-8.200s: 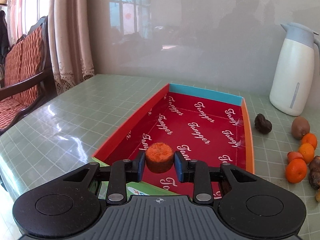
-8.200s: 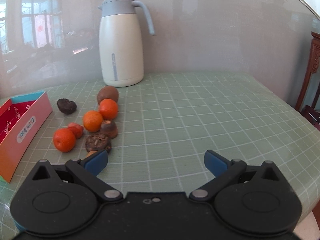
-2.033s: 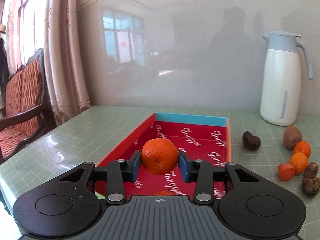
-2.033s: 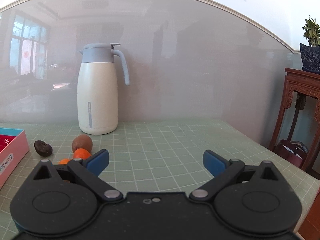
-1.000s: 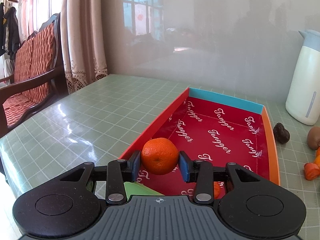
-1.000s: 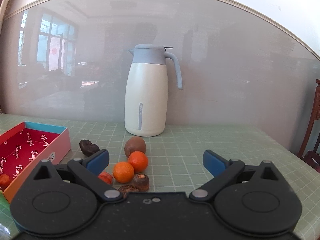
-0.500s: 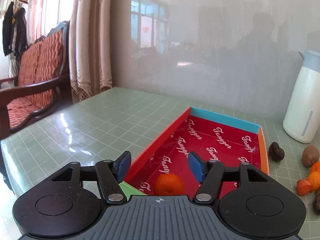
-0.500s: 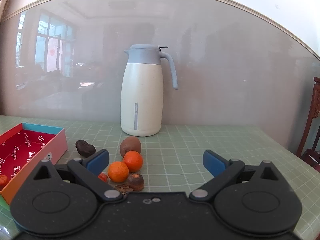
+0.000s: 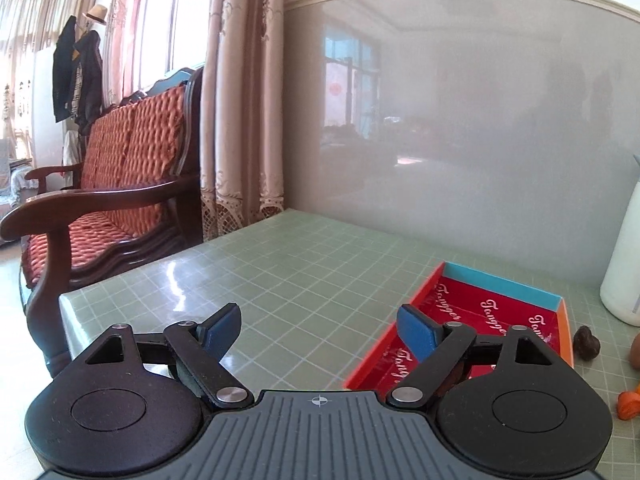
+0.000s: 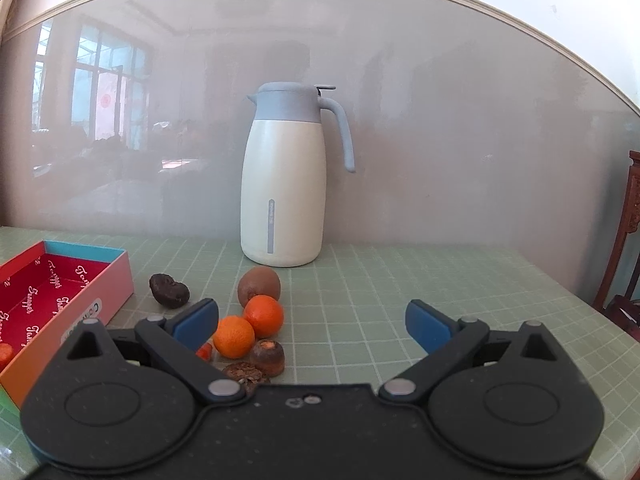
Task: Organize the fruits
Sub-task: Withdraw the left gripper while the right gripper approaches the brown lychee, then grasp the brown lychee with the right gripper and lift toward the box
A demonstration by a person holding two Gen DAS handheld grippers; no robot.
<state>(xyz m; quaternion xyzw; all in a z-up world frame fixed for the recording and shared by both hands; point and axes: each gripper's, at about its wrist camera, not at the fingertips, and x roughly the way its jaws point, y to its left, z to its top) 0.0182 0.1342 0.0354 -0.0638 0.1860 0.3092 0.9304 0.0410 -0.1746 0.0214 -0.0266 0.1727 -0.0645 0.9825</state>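
Our left gripper (image 9: 318,330) has just been opening; its fingers (image 9: 222,330) stand spread with nothing between them, only bare counter (image 9: 288,280) ahead, and the box (image 9: 500,320) lies off to their right. Our right gripper (image 10: 312,326) is likewise spread wide and holds nothing. Just past its left finger sits the loose pile near the counter's middle: a brown dried fruit (image 10: 245,374) nearest, a brown-and-orange one (image 10: 267,356) and an orange scrap (image 10: 205,350) beside it, then two oranges (image 10: 234,337) touching each other, a kiwi (image 10: 259,287) behind them, and a dark wrinkled fruit (image 10: 169,289) just beside the box wall. All of these lie left of the gap between the right fingers, none inside it. In the box, at the picture's left edge, we can make out one orange piece (image 10: 5,353); the rest of its near end is hidden. We judge the job only begun: most of the fruit remains outside the box. Farthest back, the jug (image 10: 285,184) stands against the wall.
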